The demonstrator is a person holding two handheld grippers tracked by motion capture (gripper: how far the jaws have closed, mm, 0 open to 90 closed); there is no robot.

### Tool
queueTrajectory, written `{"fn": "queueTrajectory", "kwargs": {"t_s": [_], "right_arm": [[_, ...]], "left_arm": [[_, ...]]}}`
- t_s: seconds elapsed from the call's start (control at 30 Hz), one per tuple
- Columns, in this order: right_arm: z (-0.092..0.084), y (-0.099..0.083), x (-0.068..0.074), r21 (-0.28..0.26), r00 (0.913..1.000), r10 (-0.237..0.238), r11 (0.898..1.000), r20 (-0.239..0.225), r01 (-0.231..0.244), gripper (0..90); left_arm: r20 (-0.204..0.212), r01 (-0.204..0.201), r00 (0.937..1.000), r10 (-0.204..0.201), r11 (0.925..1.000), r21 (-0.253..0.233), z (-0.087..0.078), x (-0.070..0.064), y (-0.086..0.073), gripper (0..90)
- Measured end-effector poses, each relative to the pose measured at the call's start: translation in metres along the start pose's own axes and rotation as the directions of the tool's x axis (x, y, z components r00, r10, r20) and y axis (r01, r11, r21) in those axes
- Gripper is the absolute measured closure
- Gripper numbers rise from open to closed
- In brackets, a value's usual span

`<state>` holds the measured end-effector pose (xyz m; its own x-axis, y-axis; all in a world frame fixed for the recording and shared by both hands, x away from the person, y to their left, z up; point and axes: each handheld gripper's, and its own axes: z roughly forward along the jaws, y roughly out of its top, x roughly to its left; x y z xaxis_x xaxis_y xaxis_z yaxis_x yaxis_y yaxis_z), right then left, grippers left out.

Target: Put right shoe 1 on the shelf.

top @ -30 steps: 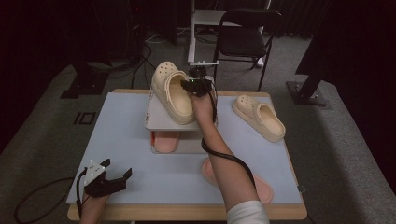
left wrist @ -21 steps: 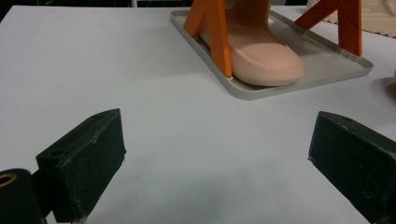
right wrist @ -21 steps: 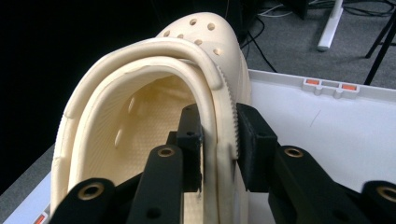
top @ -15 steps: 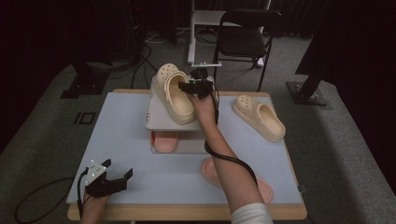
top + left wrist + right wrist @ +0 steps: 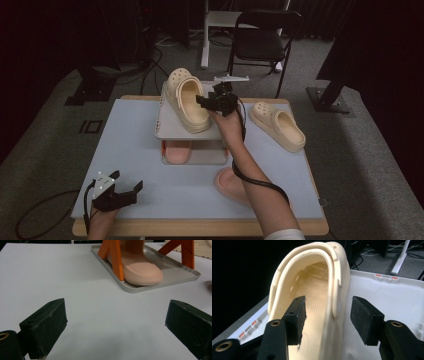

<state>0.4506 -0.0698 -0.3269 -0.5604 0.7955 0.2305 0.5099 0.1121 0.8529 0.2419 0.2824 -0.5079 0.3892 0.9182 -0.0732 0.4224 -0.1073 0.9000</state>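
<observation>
Left gripper (image 5: 127,190): positioned at the near left corner of the table (image 5: 130,150), held just above the surface. Jaws stand wide apart with nothing between them. Ahead of it and to its right lies the grey lower tray (image 5: 160,282), carrying a pink slipper (image 5: 140,270) between orange uprights (image 5: 116,257).

A second pink slipper (image 5: 227,182) lies on the table beside the right forearm, partly covered by it.

Right gripper (image 5: 210,102): extended over the far side of the table, at the upper tray (image 5: 167,131) of the two-tier rack. Jaws have just been opening and now stand partly apart. The side wall of the cream clog (image 5: 312,302) runs between them: one pad (image 5: 297,317) is inside the shoe opening, close to the footbed, the other pad (image 5: 364,320) outside, clear of the wall. No clamping pressure is visible.

The cream clog rests on the upper tray, tilted on its side, directly ahead of the right gripper.

To the right of that gripper, well apart, the matching cream clog (image 5: 277,125) lies flat on the table.
</observation>
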Motion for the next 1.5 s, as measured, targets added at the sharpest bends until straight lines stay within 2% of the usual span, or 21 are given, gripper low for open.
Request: {"fn": "queueTrajectory", "kwargs": {"t_s": [0.1,0.37,0.5,0.73,0.93,1.0,1.17,1.27,1.33,1.43,1.5], "right_arm": [[-0.007,-0.005,-0.003,-0.003,0.9999,-0.012,1.0,0.01,0.012,45.3],[-0.021,-0.017,-0.019,0.003,1.0,0.005,1.0,0.008,-0.005,40.2],[-0.025,-0.021,-0.022,0.004,0.9993,0.024,1.0,-0.027,-0.024,38.3],[-0.03,-0.033,-0.012,0.015,0.9975,-0.007,1.0,-0.07,0.008,38.5],[-0.031,-0.039,-0.005,0.023,0.9867,0.009,1.0,-0.162,-0.005,38.5],[-0.029,-0.04,0.001,0.038,0.9869,-0.015,0.999,-0.161,0.021,38.4],[-0.028,-0.041,0.01,0.033,0.9872,-0.019,0.999,-0.158,0.024,34.9],[-0.027,-0.043,0.014,0.036,0.9774,-0.022,0.999,-0.21,0.03,35.0],[-0.027,-0.044,0.018,0.033,0.9801,-0.042,0.998,-0.194,0.049,34.5],[-0.026,-0.043,0.019,0.036,0.9742,-0.018,0.999,-0.225,0.027,35.3],[-0.025,-0.043,0.023,0.034,0.9753,-0.032,0.999,-0.218,0.04,35.4]], "left_arm": [[0.001,-0.003,1.0,0.003,1.0,0.002,0.0,-0.001,0.0,3.6],[0.002,-0.003,1.0,0.002,1.0,0.004,0.001,-0.002,0.0,3.5],[0.003,-0.003,1.0,0.003,1.0,0.008,0.002,-0.003,0.0,3.6],[-0.001,-0.004,1.0,0.004,1.0,0.008,0.002,-0.002,-0.001,3.6],[-0.001,-0.004,1.0,0.004,1.0,0.007,0.003,-0.003,-0.001,3.6],[0.0,-0.004,1.0,0.004,1.0,0.008,0.003,-0.003,-0.001,3.5],[-0.004,-0.001,1.0,0.001,1.0,0.007,0.003,-0.002,-0.001,3.5],[-0.002,-0.002,1.0,0.002,0.9999,0.01,0.003,-0.002,-0.001,3.5],[-0.001,-0.003,1.0,0.003,0.9999,0.011,0.004,-0.003,-0.001,3.5],[-0.001,-0.007,1.0,0.007,0.9999,0.011,0.004,-0.003,-0.001,3.5],[-0.002,-0.009,1.0,0.009,0.9999,0.012,0.004,-0.003,0.0,3.6]]}}
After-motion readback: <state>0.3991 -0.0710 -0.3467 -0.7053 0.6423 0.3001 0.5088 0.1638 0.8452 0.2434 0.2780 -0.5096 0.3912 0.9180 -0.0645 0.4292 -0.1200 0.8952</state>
